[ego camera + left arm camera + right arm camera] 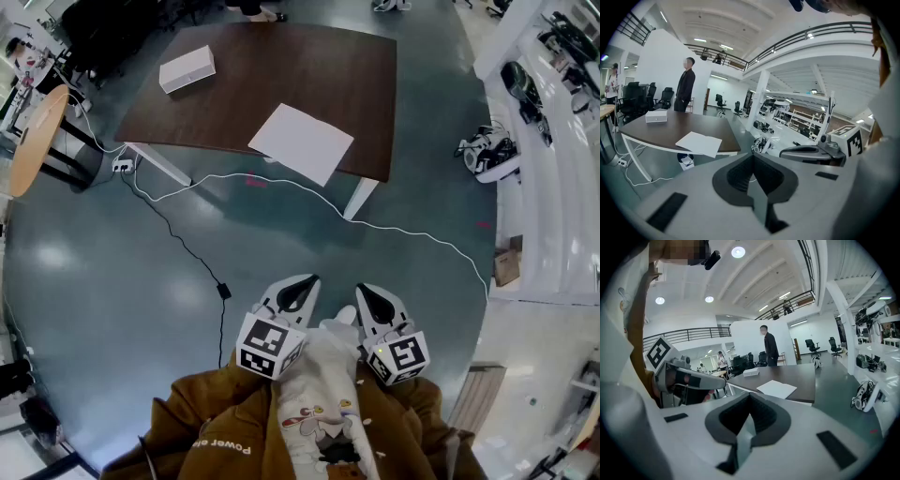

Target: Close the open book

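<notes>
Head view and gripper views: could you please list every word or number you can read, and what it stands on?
"Power": on the brown jacket; the letters after it are unreadable.
Print on the white shirt: too blurred to read.
No readable text on the open book or the white box.

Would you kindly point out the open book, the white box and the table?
open book (302, 142), head view, middle of its white pages.
white box (187, 68), head view, centre of its top.
table (309, 75), head view, bare brown top.
</notes>
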Demonstrator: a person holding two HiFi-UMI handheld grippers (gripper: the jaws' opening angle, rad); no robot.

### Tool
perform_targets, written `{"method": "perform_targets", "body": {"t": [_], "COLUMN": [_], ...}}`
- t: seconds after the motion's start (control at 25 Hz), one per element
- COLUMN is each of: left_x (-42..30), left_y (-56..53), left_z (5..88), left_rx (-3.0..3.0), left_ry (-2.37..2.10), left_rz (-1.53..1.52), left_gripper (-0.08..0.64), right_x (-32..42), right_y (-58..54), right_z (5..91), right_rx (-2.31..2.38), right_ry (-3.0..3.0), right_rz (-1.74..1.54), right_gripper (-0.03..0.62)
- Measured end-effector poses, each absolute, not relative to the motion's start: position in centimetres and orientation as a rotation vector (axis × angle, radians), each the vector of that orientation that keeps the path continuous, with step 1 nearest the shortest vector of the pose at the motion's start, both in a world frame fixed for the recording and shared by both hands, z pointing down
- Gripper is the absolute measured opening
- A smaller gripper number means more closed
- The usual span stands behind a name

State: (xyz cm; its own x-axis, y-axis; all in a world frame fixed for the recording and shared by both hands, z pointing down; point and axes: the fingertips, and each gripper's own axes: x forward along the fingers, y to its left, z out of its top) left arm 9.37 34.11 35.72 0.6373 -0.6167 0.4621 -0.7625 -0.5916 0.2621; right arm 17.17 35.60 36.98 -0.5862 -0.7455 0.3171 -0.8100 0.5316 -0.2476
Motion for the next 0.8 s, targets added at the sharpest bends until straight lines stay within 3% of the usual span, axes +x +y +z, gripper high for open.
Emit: {"method": "perform_targets", "body": {"t": [0.8], "left_x": [5.4], "left_y": [34.0], "left_z": [36.2], "left_rx": [2.398], "left_ry": [-1.095], "left_rz": [0.428], "left_gripper": [0.006], "right_x": [11.0], "right_y": [35.8], "right_z": [35.7], "right_rx": [1.172], "right_ry": [-2.732], "right_rz": [0.511], "right_gripper": [0.006]}}
